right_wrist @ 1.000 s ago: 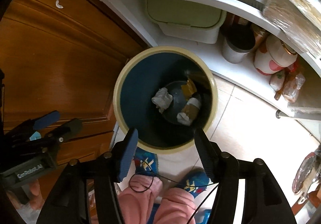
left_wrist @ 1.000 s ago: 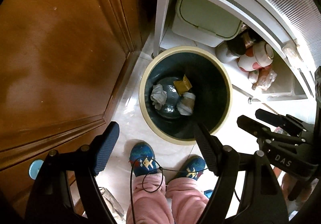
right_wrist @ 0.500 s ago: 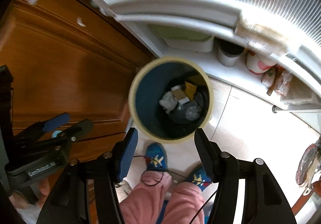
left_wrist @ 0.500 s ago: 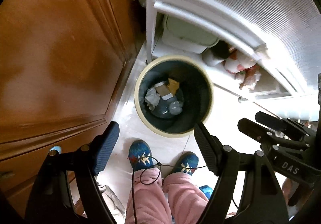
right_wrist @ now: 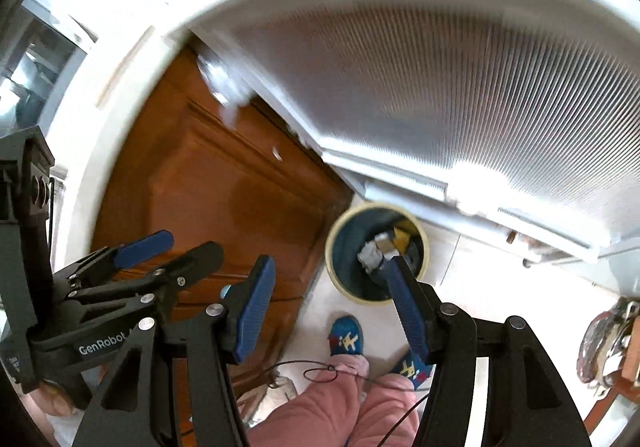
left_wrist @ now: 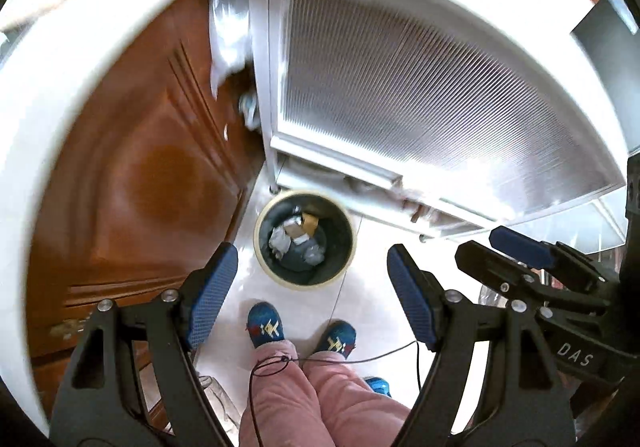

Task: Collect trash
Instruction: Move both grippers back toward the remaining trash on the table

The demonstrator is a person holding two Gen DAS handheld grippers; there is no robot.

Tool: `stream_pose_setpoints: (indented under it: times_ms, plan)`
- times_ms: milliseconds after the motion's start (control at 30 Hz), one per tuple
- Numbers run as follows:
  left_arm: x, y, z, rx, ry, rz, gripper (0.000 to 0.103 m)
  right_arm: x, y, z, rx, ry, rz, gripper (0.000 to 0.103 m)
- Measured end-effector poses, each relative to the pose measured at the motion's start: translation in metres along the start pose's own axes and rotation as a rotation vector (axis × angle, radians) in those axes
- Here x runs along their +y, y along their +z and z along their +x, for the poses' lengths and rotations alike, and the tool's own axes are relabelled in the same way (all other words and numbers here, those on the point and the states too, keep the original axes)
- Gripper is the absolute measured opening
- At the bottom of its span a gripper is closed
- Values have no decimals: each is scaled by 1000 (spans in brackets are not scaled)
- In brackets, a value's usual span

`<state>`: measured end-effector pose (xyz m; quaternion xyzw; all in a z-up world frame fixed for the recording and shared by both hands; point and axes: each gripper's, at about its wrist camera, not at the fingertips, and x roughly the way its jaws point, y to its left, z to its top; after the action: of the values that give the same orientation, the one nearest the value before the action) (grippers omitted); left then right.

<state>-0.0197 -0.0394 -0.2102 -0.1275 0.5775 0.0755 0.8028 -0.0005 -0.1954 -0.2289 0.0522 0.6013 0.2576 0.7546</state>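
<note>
Below, on pale floor tiles (left_wrist: pixel 372 311), a round bin (left_wrist: pixel 306 239) with cream rim and dark inside, holding crumpled white paper (left_wrist: pixel 280 243), a tan scrap (left_wrist: pixel 310 221) and other bits of trash, none of it held. Seen from the left wrist, bin at centre, just past two blue slippers (left_wrist: pixel 265 327) at 6 o'clock under pink trouser legs (left_wrist: pixel 316 399). Left gripper (left_wrist: pixel 312 287) empty, fingers (left_wrist: pixel 210 293) spread wide, nothing between the blue pads. Right gripper (right_wrist: pixel 330 301) likewise empty, fingers (right_wrist: pixel 254 309) spread, though less widely; its right finger overlapping the bin's near rim in that view, well above it and not touching. Wooden door (left_wrist: pixel 140 187) at 9 o'clock of the bin, a white ribbed panel (left_wrist: pixel 420 99) at 1 o'clock, its lower edge overhanging the bin's far side. Each gripper visible from the other's camera: right one at 3 o'clock in the left view, left one at 8 o'clock in the right view. Thin black cord (left_wrist: pixel 360 355) looped across the trouser legs. Some motion blur toward the edges of both views.
</note>
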Motion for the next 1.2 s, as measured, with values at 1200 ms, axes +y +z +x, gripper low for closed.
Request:
stream_pose_setpoints:
  times_ms: [1200]
  plan:
    - [56, 197, -118, -227, 58, 30, 74, 69, 197, -160, -358, -26, -92, 59]
